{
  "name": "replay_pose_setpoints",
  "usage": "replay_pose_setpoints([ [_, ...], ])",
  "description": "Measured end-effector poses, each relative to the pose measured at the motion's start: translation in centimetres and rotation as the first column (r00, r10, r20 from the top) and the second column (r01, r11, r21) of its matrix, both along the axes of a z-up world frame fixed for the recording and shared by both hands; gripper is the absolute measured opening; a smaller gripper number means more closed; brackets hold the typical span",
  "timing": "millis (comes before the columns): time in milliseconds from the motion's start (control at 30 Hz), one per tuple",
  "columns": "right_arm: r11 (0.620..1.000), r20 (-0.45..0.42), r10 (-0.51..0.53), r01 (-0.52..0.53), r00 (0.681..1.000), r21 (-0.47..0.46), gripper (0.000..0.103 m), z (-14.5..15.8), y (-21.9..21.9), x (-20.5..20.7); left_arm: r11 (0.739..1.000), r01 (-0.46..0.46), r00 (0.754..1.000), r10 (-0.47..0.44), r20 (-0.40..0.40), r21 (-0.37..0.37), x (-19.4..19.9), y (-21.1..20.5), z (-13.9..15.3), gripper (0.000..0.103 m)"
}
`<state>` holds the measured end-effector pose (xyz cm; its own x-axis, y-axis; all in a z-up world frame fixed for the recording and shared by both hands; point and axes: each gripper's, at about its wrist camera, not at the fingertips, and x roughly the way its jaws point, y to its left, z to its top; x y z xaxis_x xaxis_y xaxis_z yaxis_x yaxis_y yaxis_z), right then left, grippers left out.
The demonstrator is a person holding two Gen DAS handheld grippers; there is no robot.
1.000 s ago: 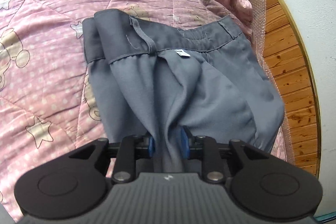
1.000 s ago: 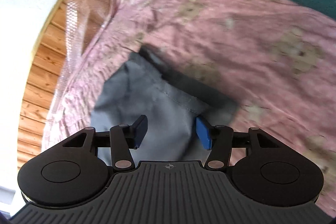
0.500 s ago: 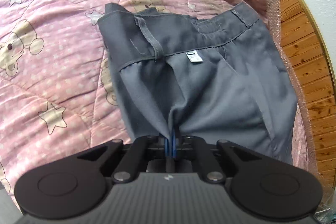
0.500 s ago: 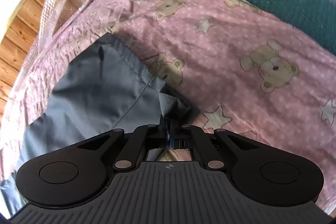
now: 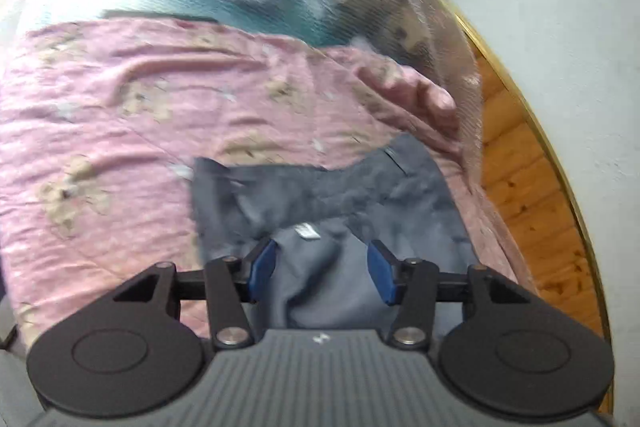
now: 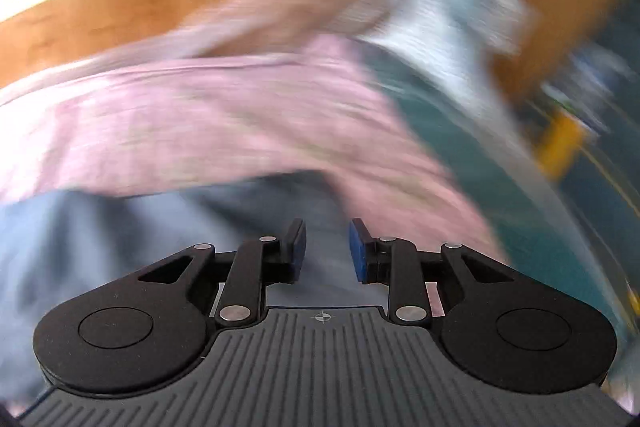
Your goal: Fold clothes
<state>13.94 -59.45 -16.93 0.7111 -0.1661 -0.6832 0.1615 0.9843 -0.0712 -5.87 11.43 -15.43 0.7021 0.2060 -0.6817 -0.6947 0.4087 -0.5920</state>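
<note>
Lying bunched near the quilt's (image 5: 140, 115) right edge, the trousers (image 5: 332, 211) look partly folded; left tongs (image 5: 322, 269) and right tongs (image 6: 326, 251) gape empty, so folding remains.

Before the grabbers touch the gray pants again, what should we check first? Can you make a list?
1. Left gripper open: ok, blue pads apart.
2. Right gripper open: ok, a gap shows between the pads.
3. Nothing stuck in either gripper: ok, no cloth pinched.
4. Pants lying on the pink blanket: ok, waistband side with the white tag faces up.
5. Pants lying flat: not ok, the cloth looks wrinkled and bunched.
6. Right camera view sharp enough to aim: not ok, it is badly blurred.
</note>
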Motion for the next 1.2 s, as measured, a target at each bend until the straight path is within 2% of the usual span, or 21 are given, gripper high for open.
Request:
replay_pose_setpoints([
  [100, 0.979, -0.104, 0.170, -0.156, 0.980, 0.132, 0.025, -3.3, 2.0, 1.4, 0.996, 0.077, 0.993, -0.081, -0.086, -0.046, 2.8, -0.2, -3.4, 0.037],
  [167, 0.983, -0.174, 0.144, -0.120, 0.974, 0.142, 0.022, -6.3, 0.2, 0.7, 0.997, 0.064, 0.981, -0.072, -0.181, -0.052, 2.4, 1.0, -6.2, 0.019],
  [200, 0.987, -0.204, 0.110, -0.083, 0.973, 0.138, 0.019, -7.8, -1.2, 0.1, 0.998, 0.043, 0.975, -0.054, -0.216, -0.056, 1.6, 2.0, -7.4, 0.004],
  [267, 0.996, -0.184, 0.050, -0.034, 0.982, 0.088, 0.018, -9.4, -4.1, -1.8, 0.999, -0.036, 0.970, 0.033, -0.240, -0.010, -0.1, 4.1, -7.6, 0.004],
  [333, 1.000, -0.185, -0.022, 0.023, 0.982, 0.004, 0.023, -9.4, -6.5, -2.7, 1.000, -0.024, 0.960, 0.021, -0.278, -0.006, 0.2, 5.8, -7.2, 0.004],
  [367, 0.999, -0.189, -0.053, 0.053, 0.980, -0.005, 0.018, -9.4, -7.7, -2.9, 1.000, 0.021, 0.951, -0.018, -0.310, 0.004, 0.9, 6.1, -6.9, 0.004],
  [400, 0.998, -0.196, -0.064, 0.067, 0.978, 0.009, 0.004, -9.2, -8.5, -2.9, 0.998, 0.060, 0.939, -0.046, -0.342, 0.032, 1.5, 5.9, -6.4, 0.004],
  [433, 0.996, -0.208, -0.084, 0.086, 0.975, 0.003, 0.000, -8.7, -8.9, -2.7, 0.996, 0.069, 0.938, -0.047, -0.342, 0.053, 1.4, 5.3, -5.8, 0.004],
  [467, 0.994, -0.219, -0.104, 0.106, 0.970, -0.003, 0.001, -8.3, -9.2, -2.6, 0.996, 0.063, 0.944, -0.038, -0.327, 0.067, 0.8, 4.7, -5.1, 0.009],
  [533, 0.986, -0.191, -0.144, 0.157, 0.971, 0.055, 0.024, -6.7, -9.7, -3.4, 0.995, 0.028, 0.951, 0.003, -0.309, 0.096, -0.5, 3.3, -4.0, 0.051],
  [600, 0.966, -0.138, -0.184, 0.205, 0.973, 0.159, 0.038, -4.9, -10.0, -4.8, 0.991, -0.062, 0.942, 0.097, -0.321, 0.119, -2.4, 1.7, -3.8, 0.074],
  [633, 0.957, -0.138, -0.181, 0.207, 0.974, 0.203, 0.044, -4.7, -9.9, -5.3, 0.988, -0.105, 0.936, 0.136, -0.326, 0.111, -3.1, 1.4, -4.2, 0.078],
  [700, 0.950, -0.166, -0.158, 0.196, 0.973, 0.243, 0.046, -4.9, -9.4, -6.0, 0.988, -0.137, 0.937, 0.154, -0.313, 0.078, -3.5, 1.4, -5.3, 0.079],
  [767, 0.952, -0.207, -0.127, 0.178, 0.970, 0.250, 0.046, -5.3, -8.8, -6.6, 0.993, -0.102, 0.947, 0.117, -0.300, 0.066, -2.6, 1.7, -5.9, 0.079],
  [800, 0.953, -0.206, -0.129, 0.178, 0.970, 0.243, 0.047, -5.1, -8.5, -7.0, 0.994, -0.072, 0.952, 0.092, -0.292, 0.078, -1.9, 1.8, -5.9, 0.076],
  [867, 0.957, -0.204, -0.131, 0.178, 0.970, 0.230, 0.047, -4.8, -8.0, -7.9, 0.994, -0.009, 0.961, 0.039, -0.274, 0.110, -0.5, 1.9, -5.7, 0.049],
  [900, 0.957, -0.200, -0.137, 0.182, 0.970, 0.226, 0.047, -4.6, -7.8, -8.4, 0.992, 0.025, 0.964, 0.010, -0.265, 0.127, 0.1, 1.9, -5.3, 0.017],
  [933, 0.952, -0.183, -0.161, 0.201, 0.970, 0.231, 0.047, -4.2, -7.8, -9.3, 0.988, 0.059, 0.966, -0.021, -0.257, 0.142, 0.8, 1.9, -5.0, 0.002],
  [1067, 0.907, -0.153, -0.284, 0.317, 0.946, 0.278, 0.047, -3.3, -6.9, -14.1, 0.976, 0.116, 0.988, -0.095, -0.119, 0.184, 0.4, 3.1, -4.4, 0.001],
  [1133, 0.888, -0.164, -0.299, 0.337, 0.940, 0.313, 0.047, -3.7, -5.4, -16.2, 0.969, 0.138, 0.990, -0.132, -0.044, 0.206, 0.0, 3.8, -4.1, 0.001],
  [1200, 0.891, -0.166, -0.294, 0.333, 0.941, 0.308, 0.047, -4.3, -3.6, -17.4, 0.974, 0.157, 0.985, -0.141, -0.103, 0.162, -0.1, 5.2, -6.1, 0.001],
])
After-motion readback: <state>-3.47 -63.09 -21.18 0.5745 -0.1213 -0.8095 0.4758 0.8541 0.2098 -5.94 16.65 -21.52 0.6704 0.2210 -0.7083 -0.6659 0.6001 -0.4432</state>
